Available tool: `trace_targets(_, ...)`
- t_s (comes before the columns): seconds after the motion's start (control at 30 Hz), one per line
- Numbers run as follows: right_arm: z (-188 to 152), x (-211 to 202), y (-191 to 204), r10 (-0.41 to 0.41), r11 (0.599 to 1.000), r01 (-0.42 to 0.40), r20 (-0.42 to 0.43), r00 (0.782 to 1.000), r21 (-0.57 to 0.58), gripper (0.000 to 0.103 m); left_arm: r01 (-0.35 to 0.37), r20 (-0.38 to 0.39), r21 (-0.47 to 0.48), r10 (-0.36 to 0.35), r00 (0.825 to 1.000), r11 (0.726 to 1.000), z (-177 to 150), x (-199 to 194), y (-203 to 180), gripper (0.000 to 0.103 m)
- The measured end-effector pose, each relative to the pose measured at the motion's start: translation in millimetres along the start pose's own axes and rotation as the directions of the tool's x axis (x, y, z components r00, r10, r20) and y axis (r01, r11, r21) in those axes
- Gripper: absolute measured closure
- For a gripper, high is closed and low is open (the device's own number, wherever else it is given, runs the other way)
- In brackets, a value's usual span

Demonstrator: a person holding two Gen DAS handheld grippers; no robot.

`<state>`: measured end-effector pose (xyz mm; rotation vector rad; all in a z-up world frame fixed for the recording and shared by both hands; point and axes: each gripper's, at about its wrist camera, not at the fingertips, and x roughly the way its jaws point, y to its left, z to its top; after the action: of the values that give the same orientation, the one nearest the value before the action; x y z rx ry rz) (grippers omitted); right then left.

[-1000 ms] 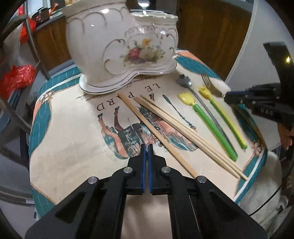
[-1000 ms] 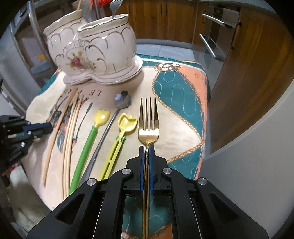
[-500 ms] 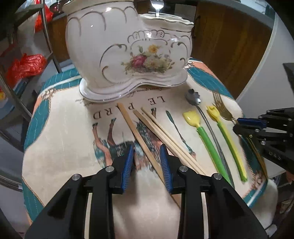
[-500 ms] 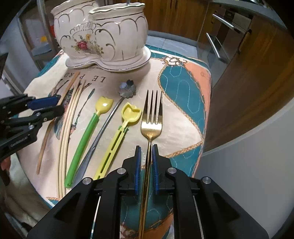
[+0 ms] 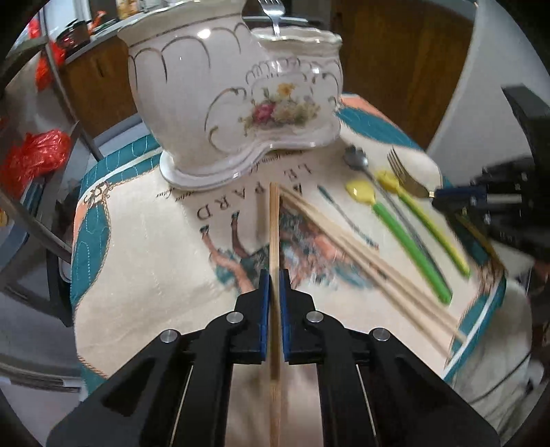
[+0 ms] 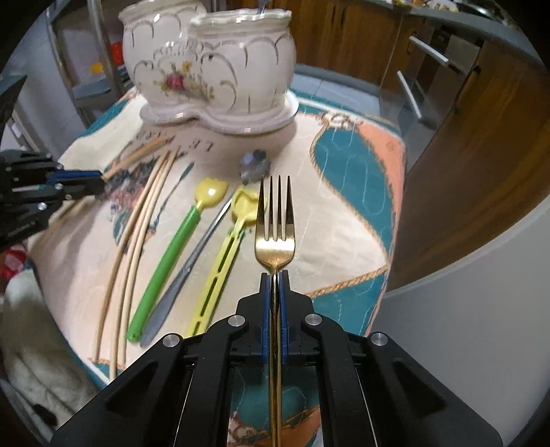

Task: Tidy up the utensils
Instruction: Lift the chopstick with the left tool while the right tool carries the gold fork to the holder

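The left tongs (image 5: 274, 280) are pinching 1 wooden chopstick (image 5: 274, 233) between their blue pads, having just closed on it; the stick runs straight up the middle of the left wrist view, its far tip pointing at the base of the ceramic holder (image 5: 237, 103). The right tongs (image 6: 274, 283) have likewise just closed and are clamped on the neck of a gold fork (image 6: 275, 223), tines forward, handle running back between the fingers.

The holder is a white 2-compartment pot with gilt scallops and a painted rose spray, standing at the far end of the counter (image 6: 343, 237); a silver fork (image 5: 273, 13) already sticks up from 1 compartment. A printed cloth (image 5: 144, 247) with teal and peach borders covers the counter. Its lettering, seen upside down from the left wrist, reads "LE" and "PARD", with a letter between hidden by the chopstick; a line of small script under the holder's base is too fine to read.

Lying on the cloth between the two tongs are 3 more chopsticks (image 6: 137, 237) close together, a green-handled spoon with a yellow bowl (image 6: 178, 247), a grey metal spoon with a flower-shaped bowl (image 6: 206, 237), and a slotted yellow spoon (image 6: 227, 251) just beside the gold fork.
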<state>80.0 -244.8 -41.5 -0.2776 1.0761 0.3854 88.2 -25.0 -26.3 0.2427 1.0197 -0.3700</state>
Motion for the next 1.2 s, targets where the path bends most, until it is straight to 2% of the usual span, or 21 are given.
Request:
trace_targets(0.17,4.9,1.1,-0.8,0.002,1.0,-0.002,-0.044,0.999,-0.006,0.097,0.019,-0.015,0.013,-0.019,1.0,1.0,-7.9,4.5,-1.1,0.097)
trace_targets(0.33,2.3,0.6,-1.6,0.006,1.0,-0.007,-0.025,1.0,-0.005,0.097,0.024,0.012,0.006,-0.024,1.0,1.0,-14.9,5.4,-3.8,0.096)
trace_targets(0.5,-4.2,-11.0,-3.5,0.017,1.0,-0.018,0.062,0.998,0.015,0.097,0.023,0.064,-0.009,-0.022,0.998,1.0,-21.5,0.3,-2.1,0.097)
trace_targets(0.6,-7.5,-32.0,-2.0,0.021,1.0,-0.023,0.171,0.985,0.011,0.097,0.04,0.168,-0.004,-0.039,0.985,0.999,-27.2,-17.0,-0.5,0.097)
trace_targets(0.7,-8.7,-51.4,0.2,0.016,1.0,-0.018,0.275,0.961,0.004,0.097,0.02,0.305,-0.002,-0.019,0.952,1.0,-32.3,-39.8,1.9,0.097)
trace_targets(0.77,-10.3,-65.4,4.3,0.003,1.0,-0.002,0.358,0.934,-0.002,0.097,-0.002,0.37,-0.008,0.005,0.929,1.0,-34.7,-50.6,4.1,0.097)
trace_targets(0.83,-11.8,-75.7,8.6,-0.004,1.0,0.008,0.423,0.906,-0.008,0.097,-0.022,0.445,-0.022,0.03,0.895,1.0,-36.6,-62.8,7.0,0.097)
trace_targets(0.97,-9.8,-90.9,19.9,-0.023,0.999,0.045,0.533,0.846,-0.027,0.097,-0.043,0.542,-0.05,0.063,0.838,0.998,-35.2,-82.2,13.5,0.097)
trace_targets(1.17,5.2,-107.8,26.5,-0.049,0.997,0.079,0.652,0.757,-0.017,0.097,-0.041,0.672,-0.094,0.094,0.734,0.995,-19.1,-111.9,25.8,0.097)
trace_targets(1.2,11.2,-111.1,25.4,-0.05,0.997,0.073,0.667,0.743,-0.007,0.097,-0.032,0.683,-0.1,0.093,0.725,0.994,-14.2,-115.5,29.6,0.097)
